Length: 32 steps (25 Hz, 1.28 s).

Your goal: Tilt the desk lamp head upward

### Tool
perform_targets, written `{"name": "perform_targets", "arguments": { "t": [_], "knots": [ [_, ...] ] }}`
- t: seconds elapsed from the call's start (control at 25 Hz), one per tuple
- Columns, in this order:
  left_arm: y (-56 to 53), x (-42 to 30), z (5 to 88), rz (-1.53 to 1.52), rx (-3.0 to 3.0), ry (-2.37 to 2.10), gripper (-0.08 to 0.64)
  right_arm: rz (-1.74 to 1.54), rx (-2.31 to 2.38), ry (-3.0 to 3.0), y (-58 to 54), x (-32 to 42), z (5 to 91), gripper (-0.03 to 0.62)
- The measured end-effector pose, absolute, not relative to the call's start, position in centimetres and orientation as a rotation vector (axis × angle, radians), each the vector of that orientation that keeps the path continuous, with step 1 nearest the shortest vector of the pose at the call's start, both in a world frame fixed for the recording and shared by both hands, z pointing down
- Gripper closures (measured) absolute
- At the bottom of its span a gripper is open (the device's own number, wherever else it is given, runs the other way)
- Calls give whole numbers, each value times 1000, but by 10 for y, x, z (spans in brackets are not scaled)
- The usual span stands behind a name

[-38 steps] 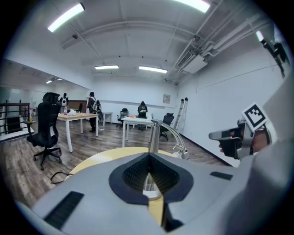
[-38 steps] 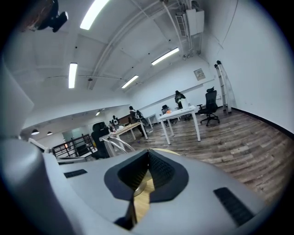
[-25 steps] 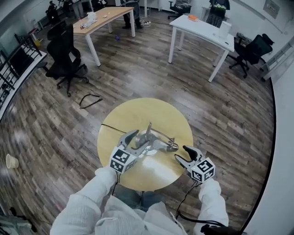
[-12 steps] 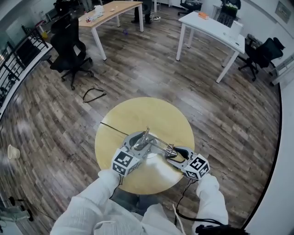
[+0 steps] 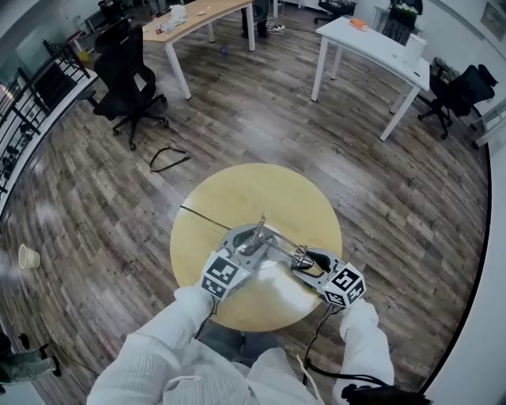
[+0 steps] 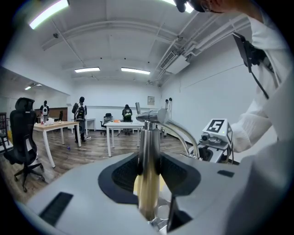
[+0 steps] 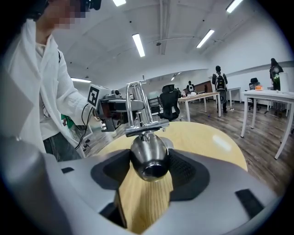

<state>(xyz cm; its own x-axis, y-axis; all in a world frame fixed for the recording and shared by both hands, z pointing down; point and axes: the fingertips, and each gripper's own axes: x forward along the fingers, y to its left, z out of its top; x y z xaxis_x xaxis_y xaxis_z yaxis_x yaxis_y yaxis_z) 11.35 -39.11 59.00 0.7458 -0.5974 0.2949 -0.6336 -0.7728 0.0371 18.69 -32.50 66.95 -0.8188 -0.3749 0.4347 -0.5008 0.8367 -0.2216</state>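
A silver desk lamp stands on the round wooden table. Its upright post rises from the base, and a thin arm runs to the head at the right. My left gripper has the post between its jaws, which are closing; both pads touch the post's sides. My right gripper stands wide open with the rounded head lying between its jaws, its back end pointing at the camera.
A thin black cable runs off the table's left side. Wood floor surrounds the table, with a cable loop and a paper cup on it. A black chair, a white desk and a wooden desk stand farther off.
My right gripper has moved left from beside the lamp until the head lies between its jaws. My left gripper's jaws have narrowed round the post.
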Motion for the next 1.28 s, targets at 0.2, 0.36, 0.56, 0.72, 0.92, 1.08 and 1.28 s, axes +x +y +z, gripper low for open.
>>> {"name": "perform_targets", "arguments": {
  "t": [0.2,0.36,0.56,0.72,0.92,1.08,1.28],
  "knots": [
    [-391,114,584,401,2797,-999,420,464,679,-2611,-318,193,660,339],
    [-393,113,586,444,2795,-983,422,437,705,-2598,-315,203,645,341],
    [-390,114,588,463,2810,-972,422,361,739,-2590,-302,219,614,341],
    [-387,115,596,507,2815,-955,422,288,756,-2575,-288,229,578,341],
    [-383,116,595,527,2828,-937,422,201,786,-2577,-273,232,532,341],
    [-383,116,594,538,2827,-933,423,175,804,-2592,-271,231,502,341],
    [-381,115,595,548,2823,-919,423,126,846,-2638,-273,223,454,342]
  ]
}}
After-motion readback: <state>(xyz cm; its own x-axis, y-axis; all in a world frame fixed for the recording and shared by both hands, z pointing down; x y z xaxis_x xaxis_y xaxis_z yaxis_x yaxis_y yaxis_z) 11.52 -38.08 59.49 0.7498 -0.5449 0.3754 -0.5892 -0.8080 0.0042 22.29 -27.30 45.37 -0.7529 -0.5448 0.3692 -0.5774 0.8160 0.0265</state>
